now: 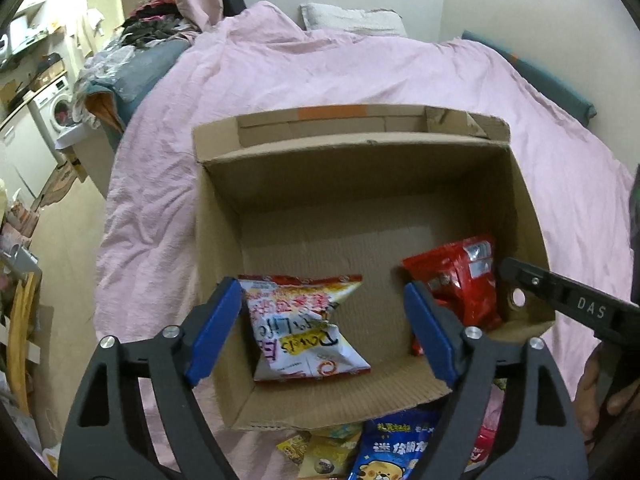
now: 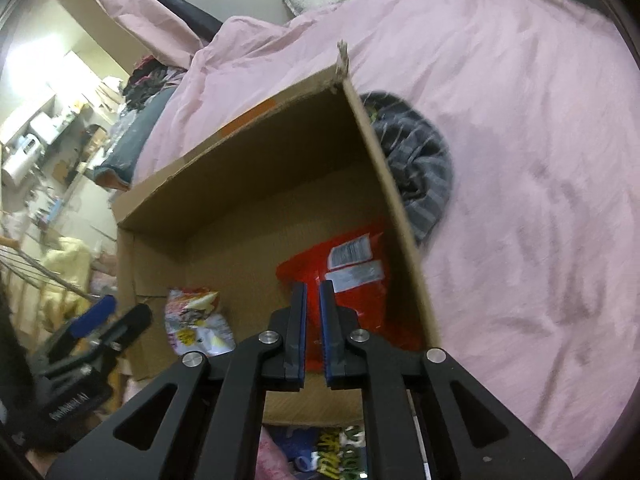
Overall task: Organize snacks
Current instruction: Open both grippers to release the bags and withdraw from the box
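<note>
An open cardboard box (image 1: 520, 200) stands on a bed covered with a pink blanket (image 1: 280, 76). Inside the box, two snack bags lie on the bottom: a white and orange bag (image 1: 304, 328) at the near left side, and a red bag (image 1: 460, 276) against the right wall. The left gripper (image 1: 320, 332) hangs over the near edge of the box with its jaws wide apart; the white and orange bag lies below and between them, but the blue pads do not press it. The right gripper (image 2: 313, 332) points down into the box above the red bag (image 2: 344, 264); its jaws stand narrow, with a small gap between them, and nothing is held in this gap. More snack bags, one of them a blue bag (image 1: 396, 444), lie on the bed just in front of the box. A grey striped cloth (image 2: 420, 160) lies on the blanket beside the right wall of the box. A grey pillow (image 1: 352, 20) is at the far end of the bed.
</note>
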Demonstrator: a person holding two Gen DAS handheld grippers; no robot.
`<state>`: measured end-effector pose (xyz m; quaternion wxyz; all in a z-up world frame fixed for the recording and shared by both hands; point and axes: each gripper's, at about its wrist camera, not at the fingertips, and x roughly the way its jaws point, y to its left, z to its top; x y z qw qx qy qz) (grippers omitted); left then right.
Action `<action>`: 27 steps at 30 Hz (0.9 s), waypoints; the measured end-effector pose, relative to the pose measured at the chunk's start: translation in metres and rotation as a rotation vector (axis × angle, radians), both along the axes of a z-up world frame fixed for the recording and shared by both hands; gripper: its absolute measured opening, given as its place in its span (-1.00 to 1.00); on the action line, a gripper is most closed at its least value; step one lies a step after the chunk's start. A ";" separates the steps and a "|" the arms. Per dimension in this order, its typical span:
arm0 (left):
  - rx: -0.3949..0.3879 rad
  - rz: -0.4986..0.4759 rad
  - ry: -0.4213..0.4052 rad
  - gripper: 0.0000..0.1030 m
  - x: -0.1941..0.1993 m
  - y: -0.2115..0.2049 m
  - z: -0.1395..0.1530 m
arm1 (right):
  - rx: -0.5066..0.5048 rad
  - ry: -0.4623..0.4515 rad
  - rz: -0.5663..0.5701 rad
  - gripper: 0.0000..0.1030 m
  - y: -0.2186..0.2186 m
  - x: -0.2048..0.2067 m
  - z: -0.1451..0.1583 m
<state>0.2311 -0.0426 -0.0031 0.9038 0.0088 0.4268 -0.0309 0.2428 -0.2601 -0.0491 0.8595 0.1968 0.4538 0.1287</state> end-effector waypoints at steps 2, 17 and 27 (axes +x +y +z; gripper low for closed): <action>-0.014 0.010 -0.006 0.57 0.000 0.004 0.002 | -0.013 -0.021 -0.007 0.03 0.000 -0.002 0.004; -0.023 0.005 -0.040 0.57 -0.013 0.008 0.011 | -0.010 -0.125 -0.025 0.55 -0.007 -0.017 0.028; -0.040 0.016 -0.060 0.57 -0.032 0.017 0.026 | -0.005 -0.166 -0.050 0.55 -0.015 -0.051 0.052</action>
